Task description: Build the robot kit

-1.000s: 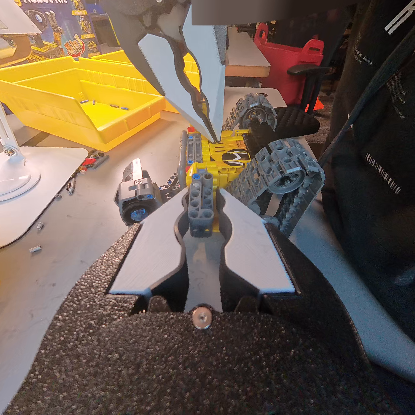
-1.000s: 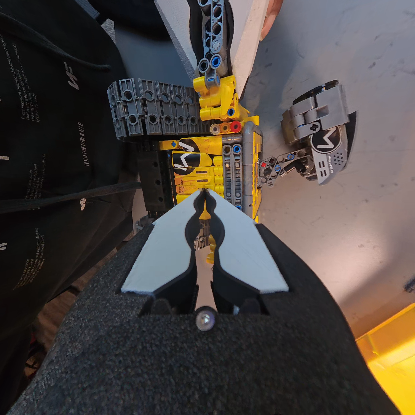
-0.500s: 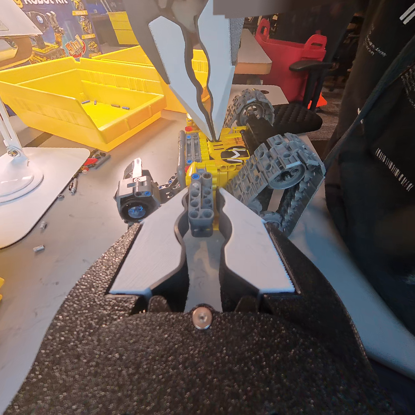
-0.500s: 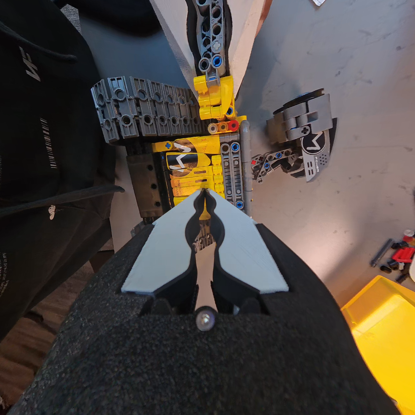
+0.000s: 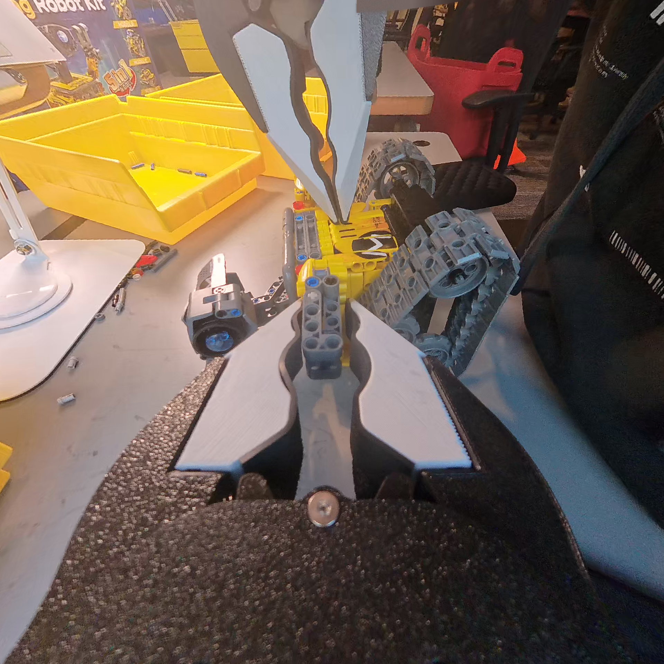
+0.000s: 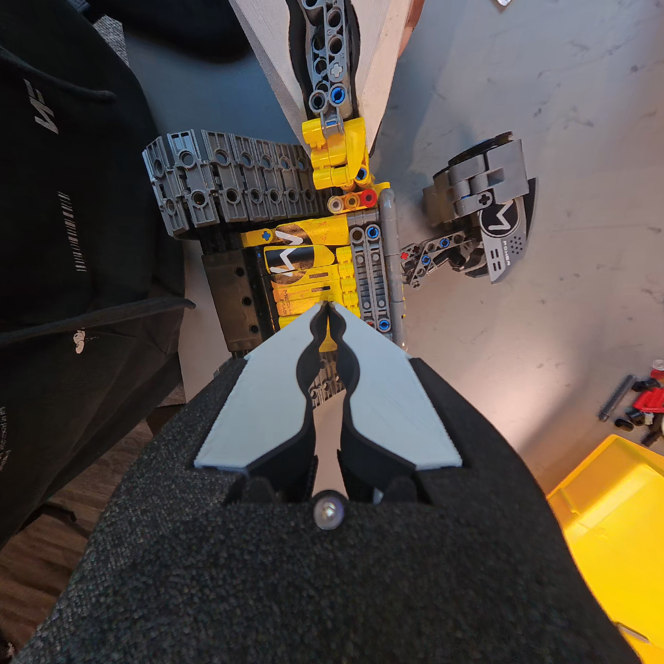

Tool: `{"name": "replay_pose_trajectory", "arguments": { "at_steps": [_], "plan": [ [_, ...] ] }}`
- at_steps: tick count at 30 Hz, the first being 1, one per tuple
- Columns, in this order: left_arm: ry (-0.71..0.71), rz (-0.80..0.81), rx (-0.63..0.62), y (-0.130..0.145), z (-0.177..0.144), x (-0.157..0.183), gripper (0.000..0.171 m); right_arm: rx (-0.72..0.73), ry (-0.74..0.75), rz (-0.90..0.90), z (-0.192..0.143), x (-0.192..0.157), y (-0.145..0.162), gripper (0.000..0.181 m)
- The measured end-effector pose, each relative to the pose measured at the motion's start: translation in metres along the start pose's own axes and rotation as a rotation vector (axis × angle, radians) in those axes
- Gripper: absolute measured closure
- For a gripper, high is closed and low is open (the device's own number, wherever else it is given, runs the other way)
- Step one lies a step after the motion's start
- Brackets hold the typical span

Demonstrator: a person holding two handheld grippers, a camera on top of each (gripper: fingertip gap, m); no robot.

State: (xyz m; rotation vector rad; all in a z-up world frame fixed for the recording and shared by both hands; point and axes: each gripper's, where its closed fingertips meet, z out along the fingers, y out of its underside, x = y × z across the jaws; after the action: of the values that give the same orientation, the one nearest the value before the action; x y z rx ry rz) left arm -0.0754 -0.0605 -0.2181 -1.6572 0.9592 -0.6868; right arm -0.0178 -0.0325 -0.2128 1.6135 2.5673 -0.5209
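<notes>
A yellow and grey tracked brick vehicle (image 5: 345,244) lies on the grey table (image 5: 125,359). My left gripper (image 5: 323,305) is shut on a grey holed beam (image 5: 321,334) that sticks out of the vehicle's near end. The beam also shows in the right wrist view (image 6: 328,54), between the left gripper's fingers. My right gripper (image 6: 327,305) comes down from above, and its tips are pinched on a thin yellow panel (image 6: 327,336) on the vehicle's top (image 6: 309,266). It also shows in the left wrist view (image 5: 339,219). Grey tracks (image 5: 449,273) run along the vehicle's side.
A grey and black module (image 5: 215,316) on a small link arm lies left of the vehicle, also seen from above (image 6: 481,215). Yellow bins (image 5: 143,172) (image 6: 618,521), a white lamp base (image 5: 36,287) and loose small parts (image 6: 643,402) surround it. A person in dark clothing (image 5: 611,251) stands at the table edge.
Both grips are unchanged. The right wrist view has pulled back and shifted, so more table, loose parts and the yellow bin show at the right. The left view barely changed.
</notes>
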Motion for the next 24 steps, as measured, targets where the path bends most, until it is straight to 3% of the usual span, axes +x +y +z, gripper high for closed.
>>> {"name": "replay_pose_trajectory", "arguments": {
  "at_steps": [24],
  "plan": [
    [0.004,0.009,0.0,0.0003,0.0007,0.0007,0.152,-0.019,0.002,-0.009,-0.0014,0.003,0.001,0.181]
  ]
}}
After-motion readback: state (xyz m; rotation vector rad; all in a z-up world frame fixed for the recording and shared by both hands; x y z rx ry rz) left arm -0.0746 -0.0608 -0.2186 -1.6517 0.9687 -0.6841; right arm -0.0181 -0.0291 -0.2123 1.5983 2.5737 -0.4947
